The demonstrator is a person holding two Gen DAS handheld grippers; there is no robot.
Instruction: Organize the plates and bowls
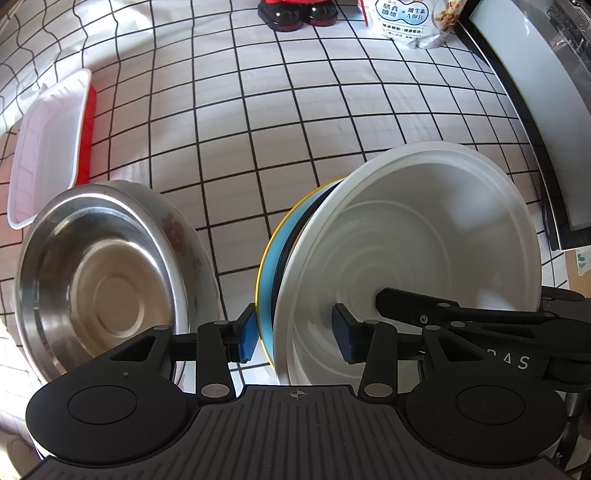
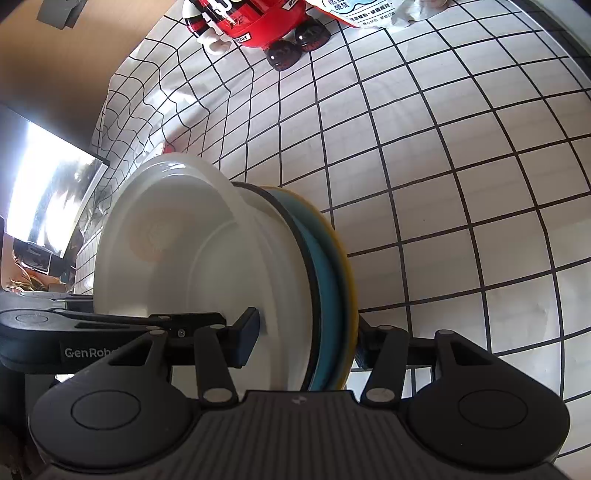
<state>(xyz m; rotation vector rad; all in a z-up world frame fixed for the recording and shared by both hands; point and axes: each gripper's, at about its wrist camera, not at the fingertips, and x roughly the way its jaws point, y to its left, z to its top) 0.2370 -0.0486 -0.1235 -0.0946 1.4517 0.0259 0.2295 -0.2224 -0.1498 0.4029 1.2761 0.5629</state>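
Two hand-held grippers clamp the same stack of dishes over a grid-patterned tablecloth (image 1: 258, 110). The left gripper (image 1: 295, 336) is closed on the stack, one blue pad outside the yellow-rimmed blue plate (image 1: 266, 266), the other inside the white bowl (image 1: 424, 236) nested on it. The right gripper (image 2: 306, 339) grips the opposite edge the same way, with a dark plate (image 2: 312, 280) visible between bowl and blue plate. Only the left wrist view shows a steel bowl (image 1: 99, 273) just beside the stack and a white tray (image 1: 48, 144) over a red one (image 1: 86, 133) farther off. Only the right wrist view shows the body of a red figurine (image 2: 258, 22) at the cloth's far edge, beside a printed pouch (image 2: 369, 13)
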